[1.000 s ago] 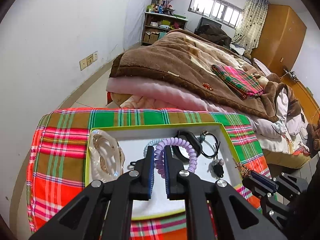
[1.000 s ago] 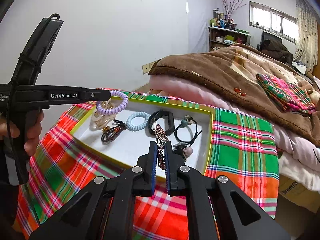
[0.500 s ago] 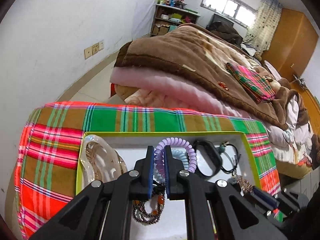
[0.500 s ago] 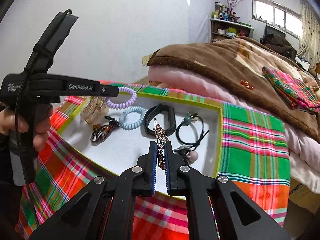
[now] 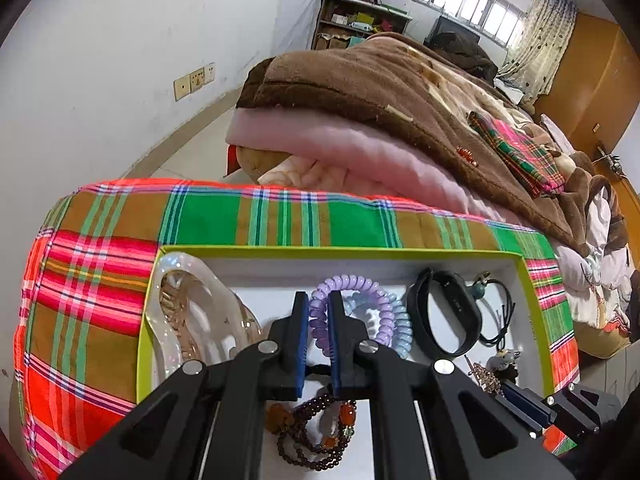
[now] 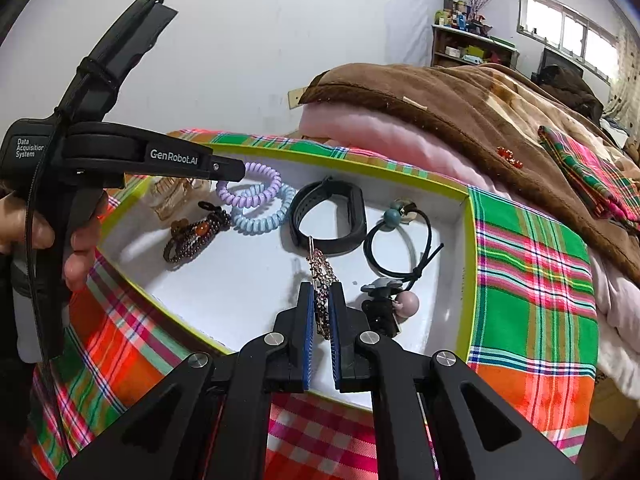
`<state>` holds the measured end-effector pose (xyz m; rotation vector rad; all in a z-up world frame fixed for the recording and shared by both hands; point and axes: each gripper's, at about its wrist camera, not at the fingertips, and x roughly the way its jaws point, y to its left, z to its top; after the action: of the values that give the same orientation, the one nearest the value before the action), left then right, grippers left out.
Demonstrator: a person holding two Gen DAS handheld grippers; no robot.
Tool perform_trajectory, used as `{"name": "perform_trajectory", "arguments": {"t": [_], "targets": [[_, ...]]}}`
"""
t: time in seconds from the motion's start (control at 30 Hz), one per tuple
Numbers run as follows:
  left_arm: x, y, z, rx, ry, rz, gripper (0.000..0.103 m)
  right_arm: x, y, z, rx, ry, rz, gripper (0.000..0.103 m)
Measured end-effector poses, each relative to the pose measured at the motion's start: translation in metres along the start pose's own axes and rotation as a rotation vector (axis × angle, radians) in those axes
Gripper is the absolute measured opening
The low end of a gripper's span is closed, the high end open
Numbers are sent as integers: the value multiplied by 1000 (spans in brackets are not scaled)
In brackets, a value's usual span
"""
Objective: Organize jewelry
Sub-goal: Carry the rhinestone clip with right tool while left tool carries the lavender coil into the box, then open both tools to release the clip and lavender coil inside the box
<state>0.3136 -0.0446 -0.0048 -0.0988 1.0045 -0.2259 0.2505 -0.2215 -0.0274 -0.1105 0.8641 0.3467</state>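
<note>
A white tray with a lime-green rim [image 5: 340,249] [image 6: 466,264] sits on a plaid cloth. My left gripper [image 5: 318,308] [image 6: 234,171] is shut on a purple coil hair tie [image 5: 352,286] [image 6: 256,188], held low over a light-blue coil tie [image 5: 396,320] [image 6: 262,216]. My right gripper [image 6: 322,300] is shut on a sparkly rhinestone hair clip [image 6: 322,272] above the tray's near side. A black wristband [image 6: 332,216], a beaded bracelet [image 6: 194,236], a black elastic with beads [image 6: 400,236], a clear claw clip [image 5: 192,320] and a small charm tie [image 6: 394,306] lie in the tray.
The plaid cloth [image 6: 528,264] covers the small table. Behind it is a bed with a brown blanket [image 5: 400,92] and pink bedding [image 5: 360,152]. A white wall [image 5: 120,60] stands to the left; a shelf [image 5: 352,20] and a wardrobe [image 5: 592,80] are far back.
My left gripper has carried the purple coil tie lower and to the left, down onto the blue coil tie. My right gripper has moved slightly forward over the tray with the hair clip.
</note>
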Motion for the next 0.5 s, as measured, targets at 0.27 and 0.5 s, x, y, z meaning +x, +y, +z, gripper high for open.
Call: {"name": "perform_trajectory", "arguments": {"t": [0.27,0.5], "targets": [[5,1,-1,-9,10,-9,10,3,6,-1,-19,4,-9,7],[7,2,-1,-16,15,-18,10,3,7,-2,-20,-1,-13,7]]}}
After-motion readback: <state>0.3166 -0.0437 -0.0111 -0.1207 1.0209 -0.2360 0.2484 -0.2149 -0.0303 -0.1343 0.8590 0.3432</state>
